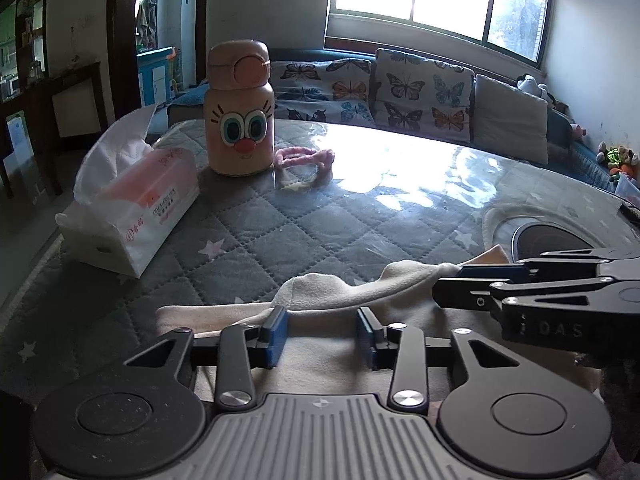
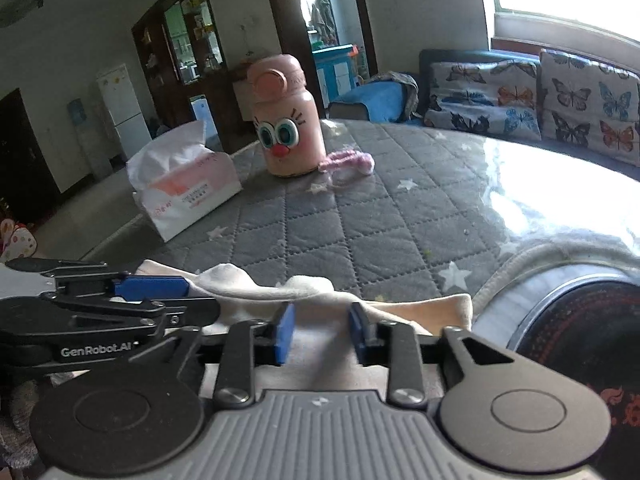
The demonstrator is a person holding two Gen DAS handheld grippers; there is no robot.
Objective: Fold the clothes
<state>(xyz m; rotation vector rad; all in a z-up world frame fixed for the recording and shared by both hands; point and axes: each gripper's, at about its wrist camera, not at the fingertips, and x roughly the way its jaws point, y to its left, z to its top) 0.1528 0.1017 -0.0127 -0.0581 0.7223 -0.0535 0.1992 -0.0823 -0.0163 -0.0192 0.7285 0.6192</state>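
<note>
Both claws parted over cream garment [image 1: 320, 292] on bench [image 1: 280, 232], nothing gripped. Fold released; next needs fresh edge grasp.

Your garment is a cream-white piece of soft, fleecy clothing [image 1: 320, 300], lying at the near edge of the quilted table cover. It lies low and mostly flat, with its far edge rumpled into a few soft humps. From the right wrist view the same cloth [image 2: 316, 292] runs crosswise along that near edge, one corner reaching toward the right side.
</note>
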